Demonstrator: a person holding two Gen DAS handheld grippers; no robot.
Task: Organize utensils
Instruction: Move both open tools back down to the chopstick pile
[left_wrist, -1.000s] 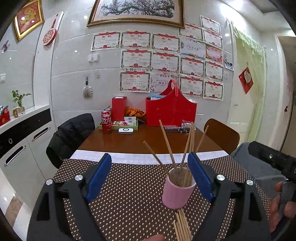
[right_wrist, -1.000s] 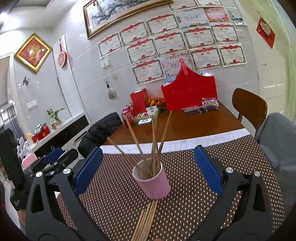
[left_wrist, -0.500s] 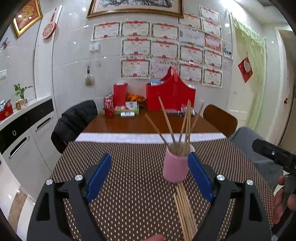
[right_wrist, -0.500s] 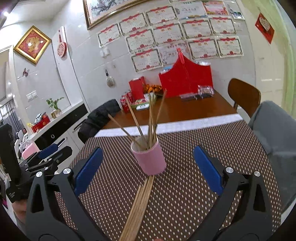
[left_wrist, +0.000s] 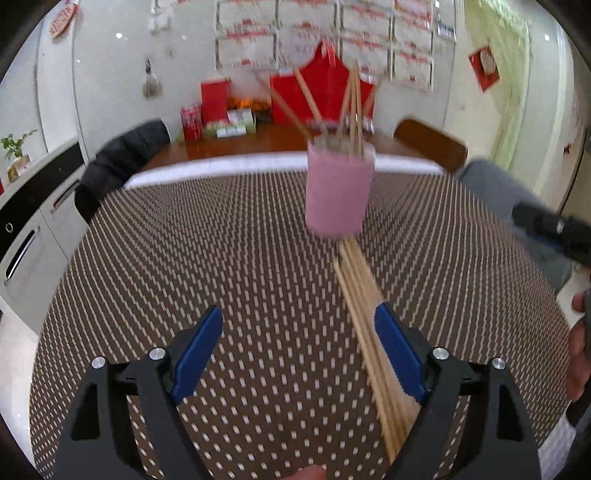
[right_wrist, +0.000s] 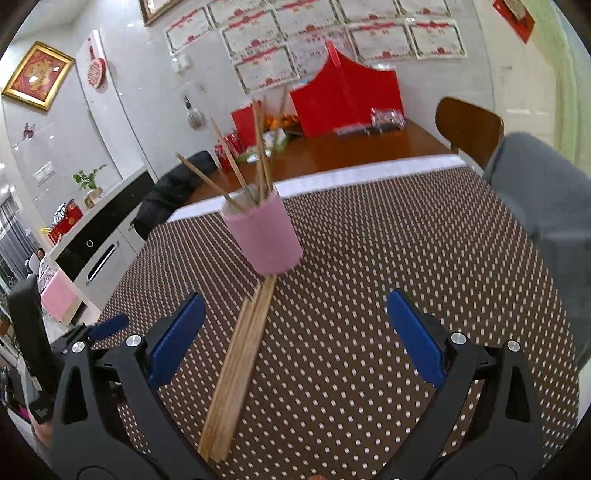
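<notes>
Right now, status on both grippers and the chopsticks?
Left gripper open, empty. Right gripper open, empty. Loose bundle of wooden chopsticks flat on dotted brown tablecloth, against pink cylindrical cup. Nothing blocking.

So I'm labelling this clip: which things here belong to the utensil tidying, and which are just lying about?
Belongs to the job:
- pink cup holding chopsticks
- loose chopstick bundle on the dotted mat

Just lying about:
- red gift bag
- red cans
- black jacket on a chair
- wooden chair
</notes>
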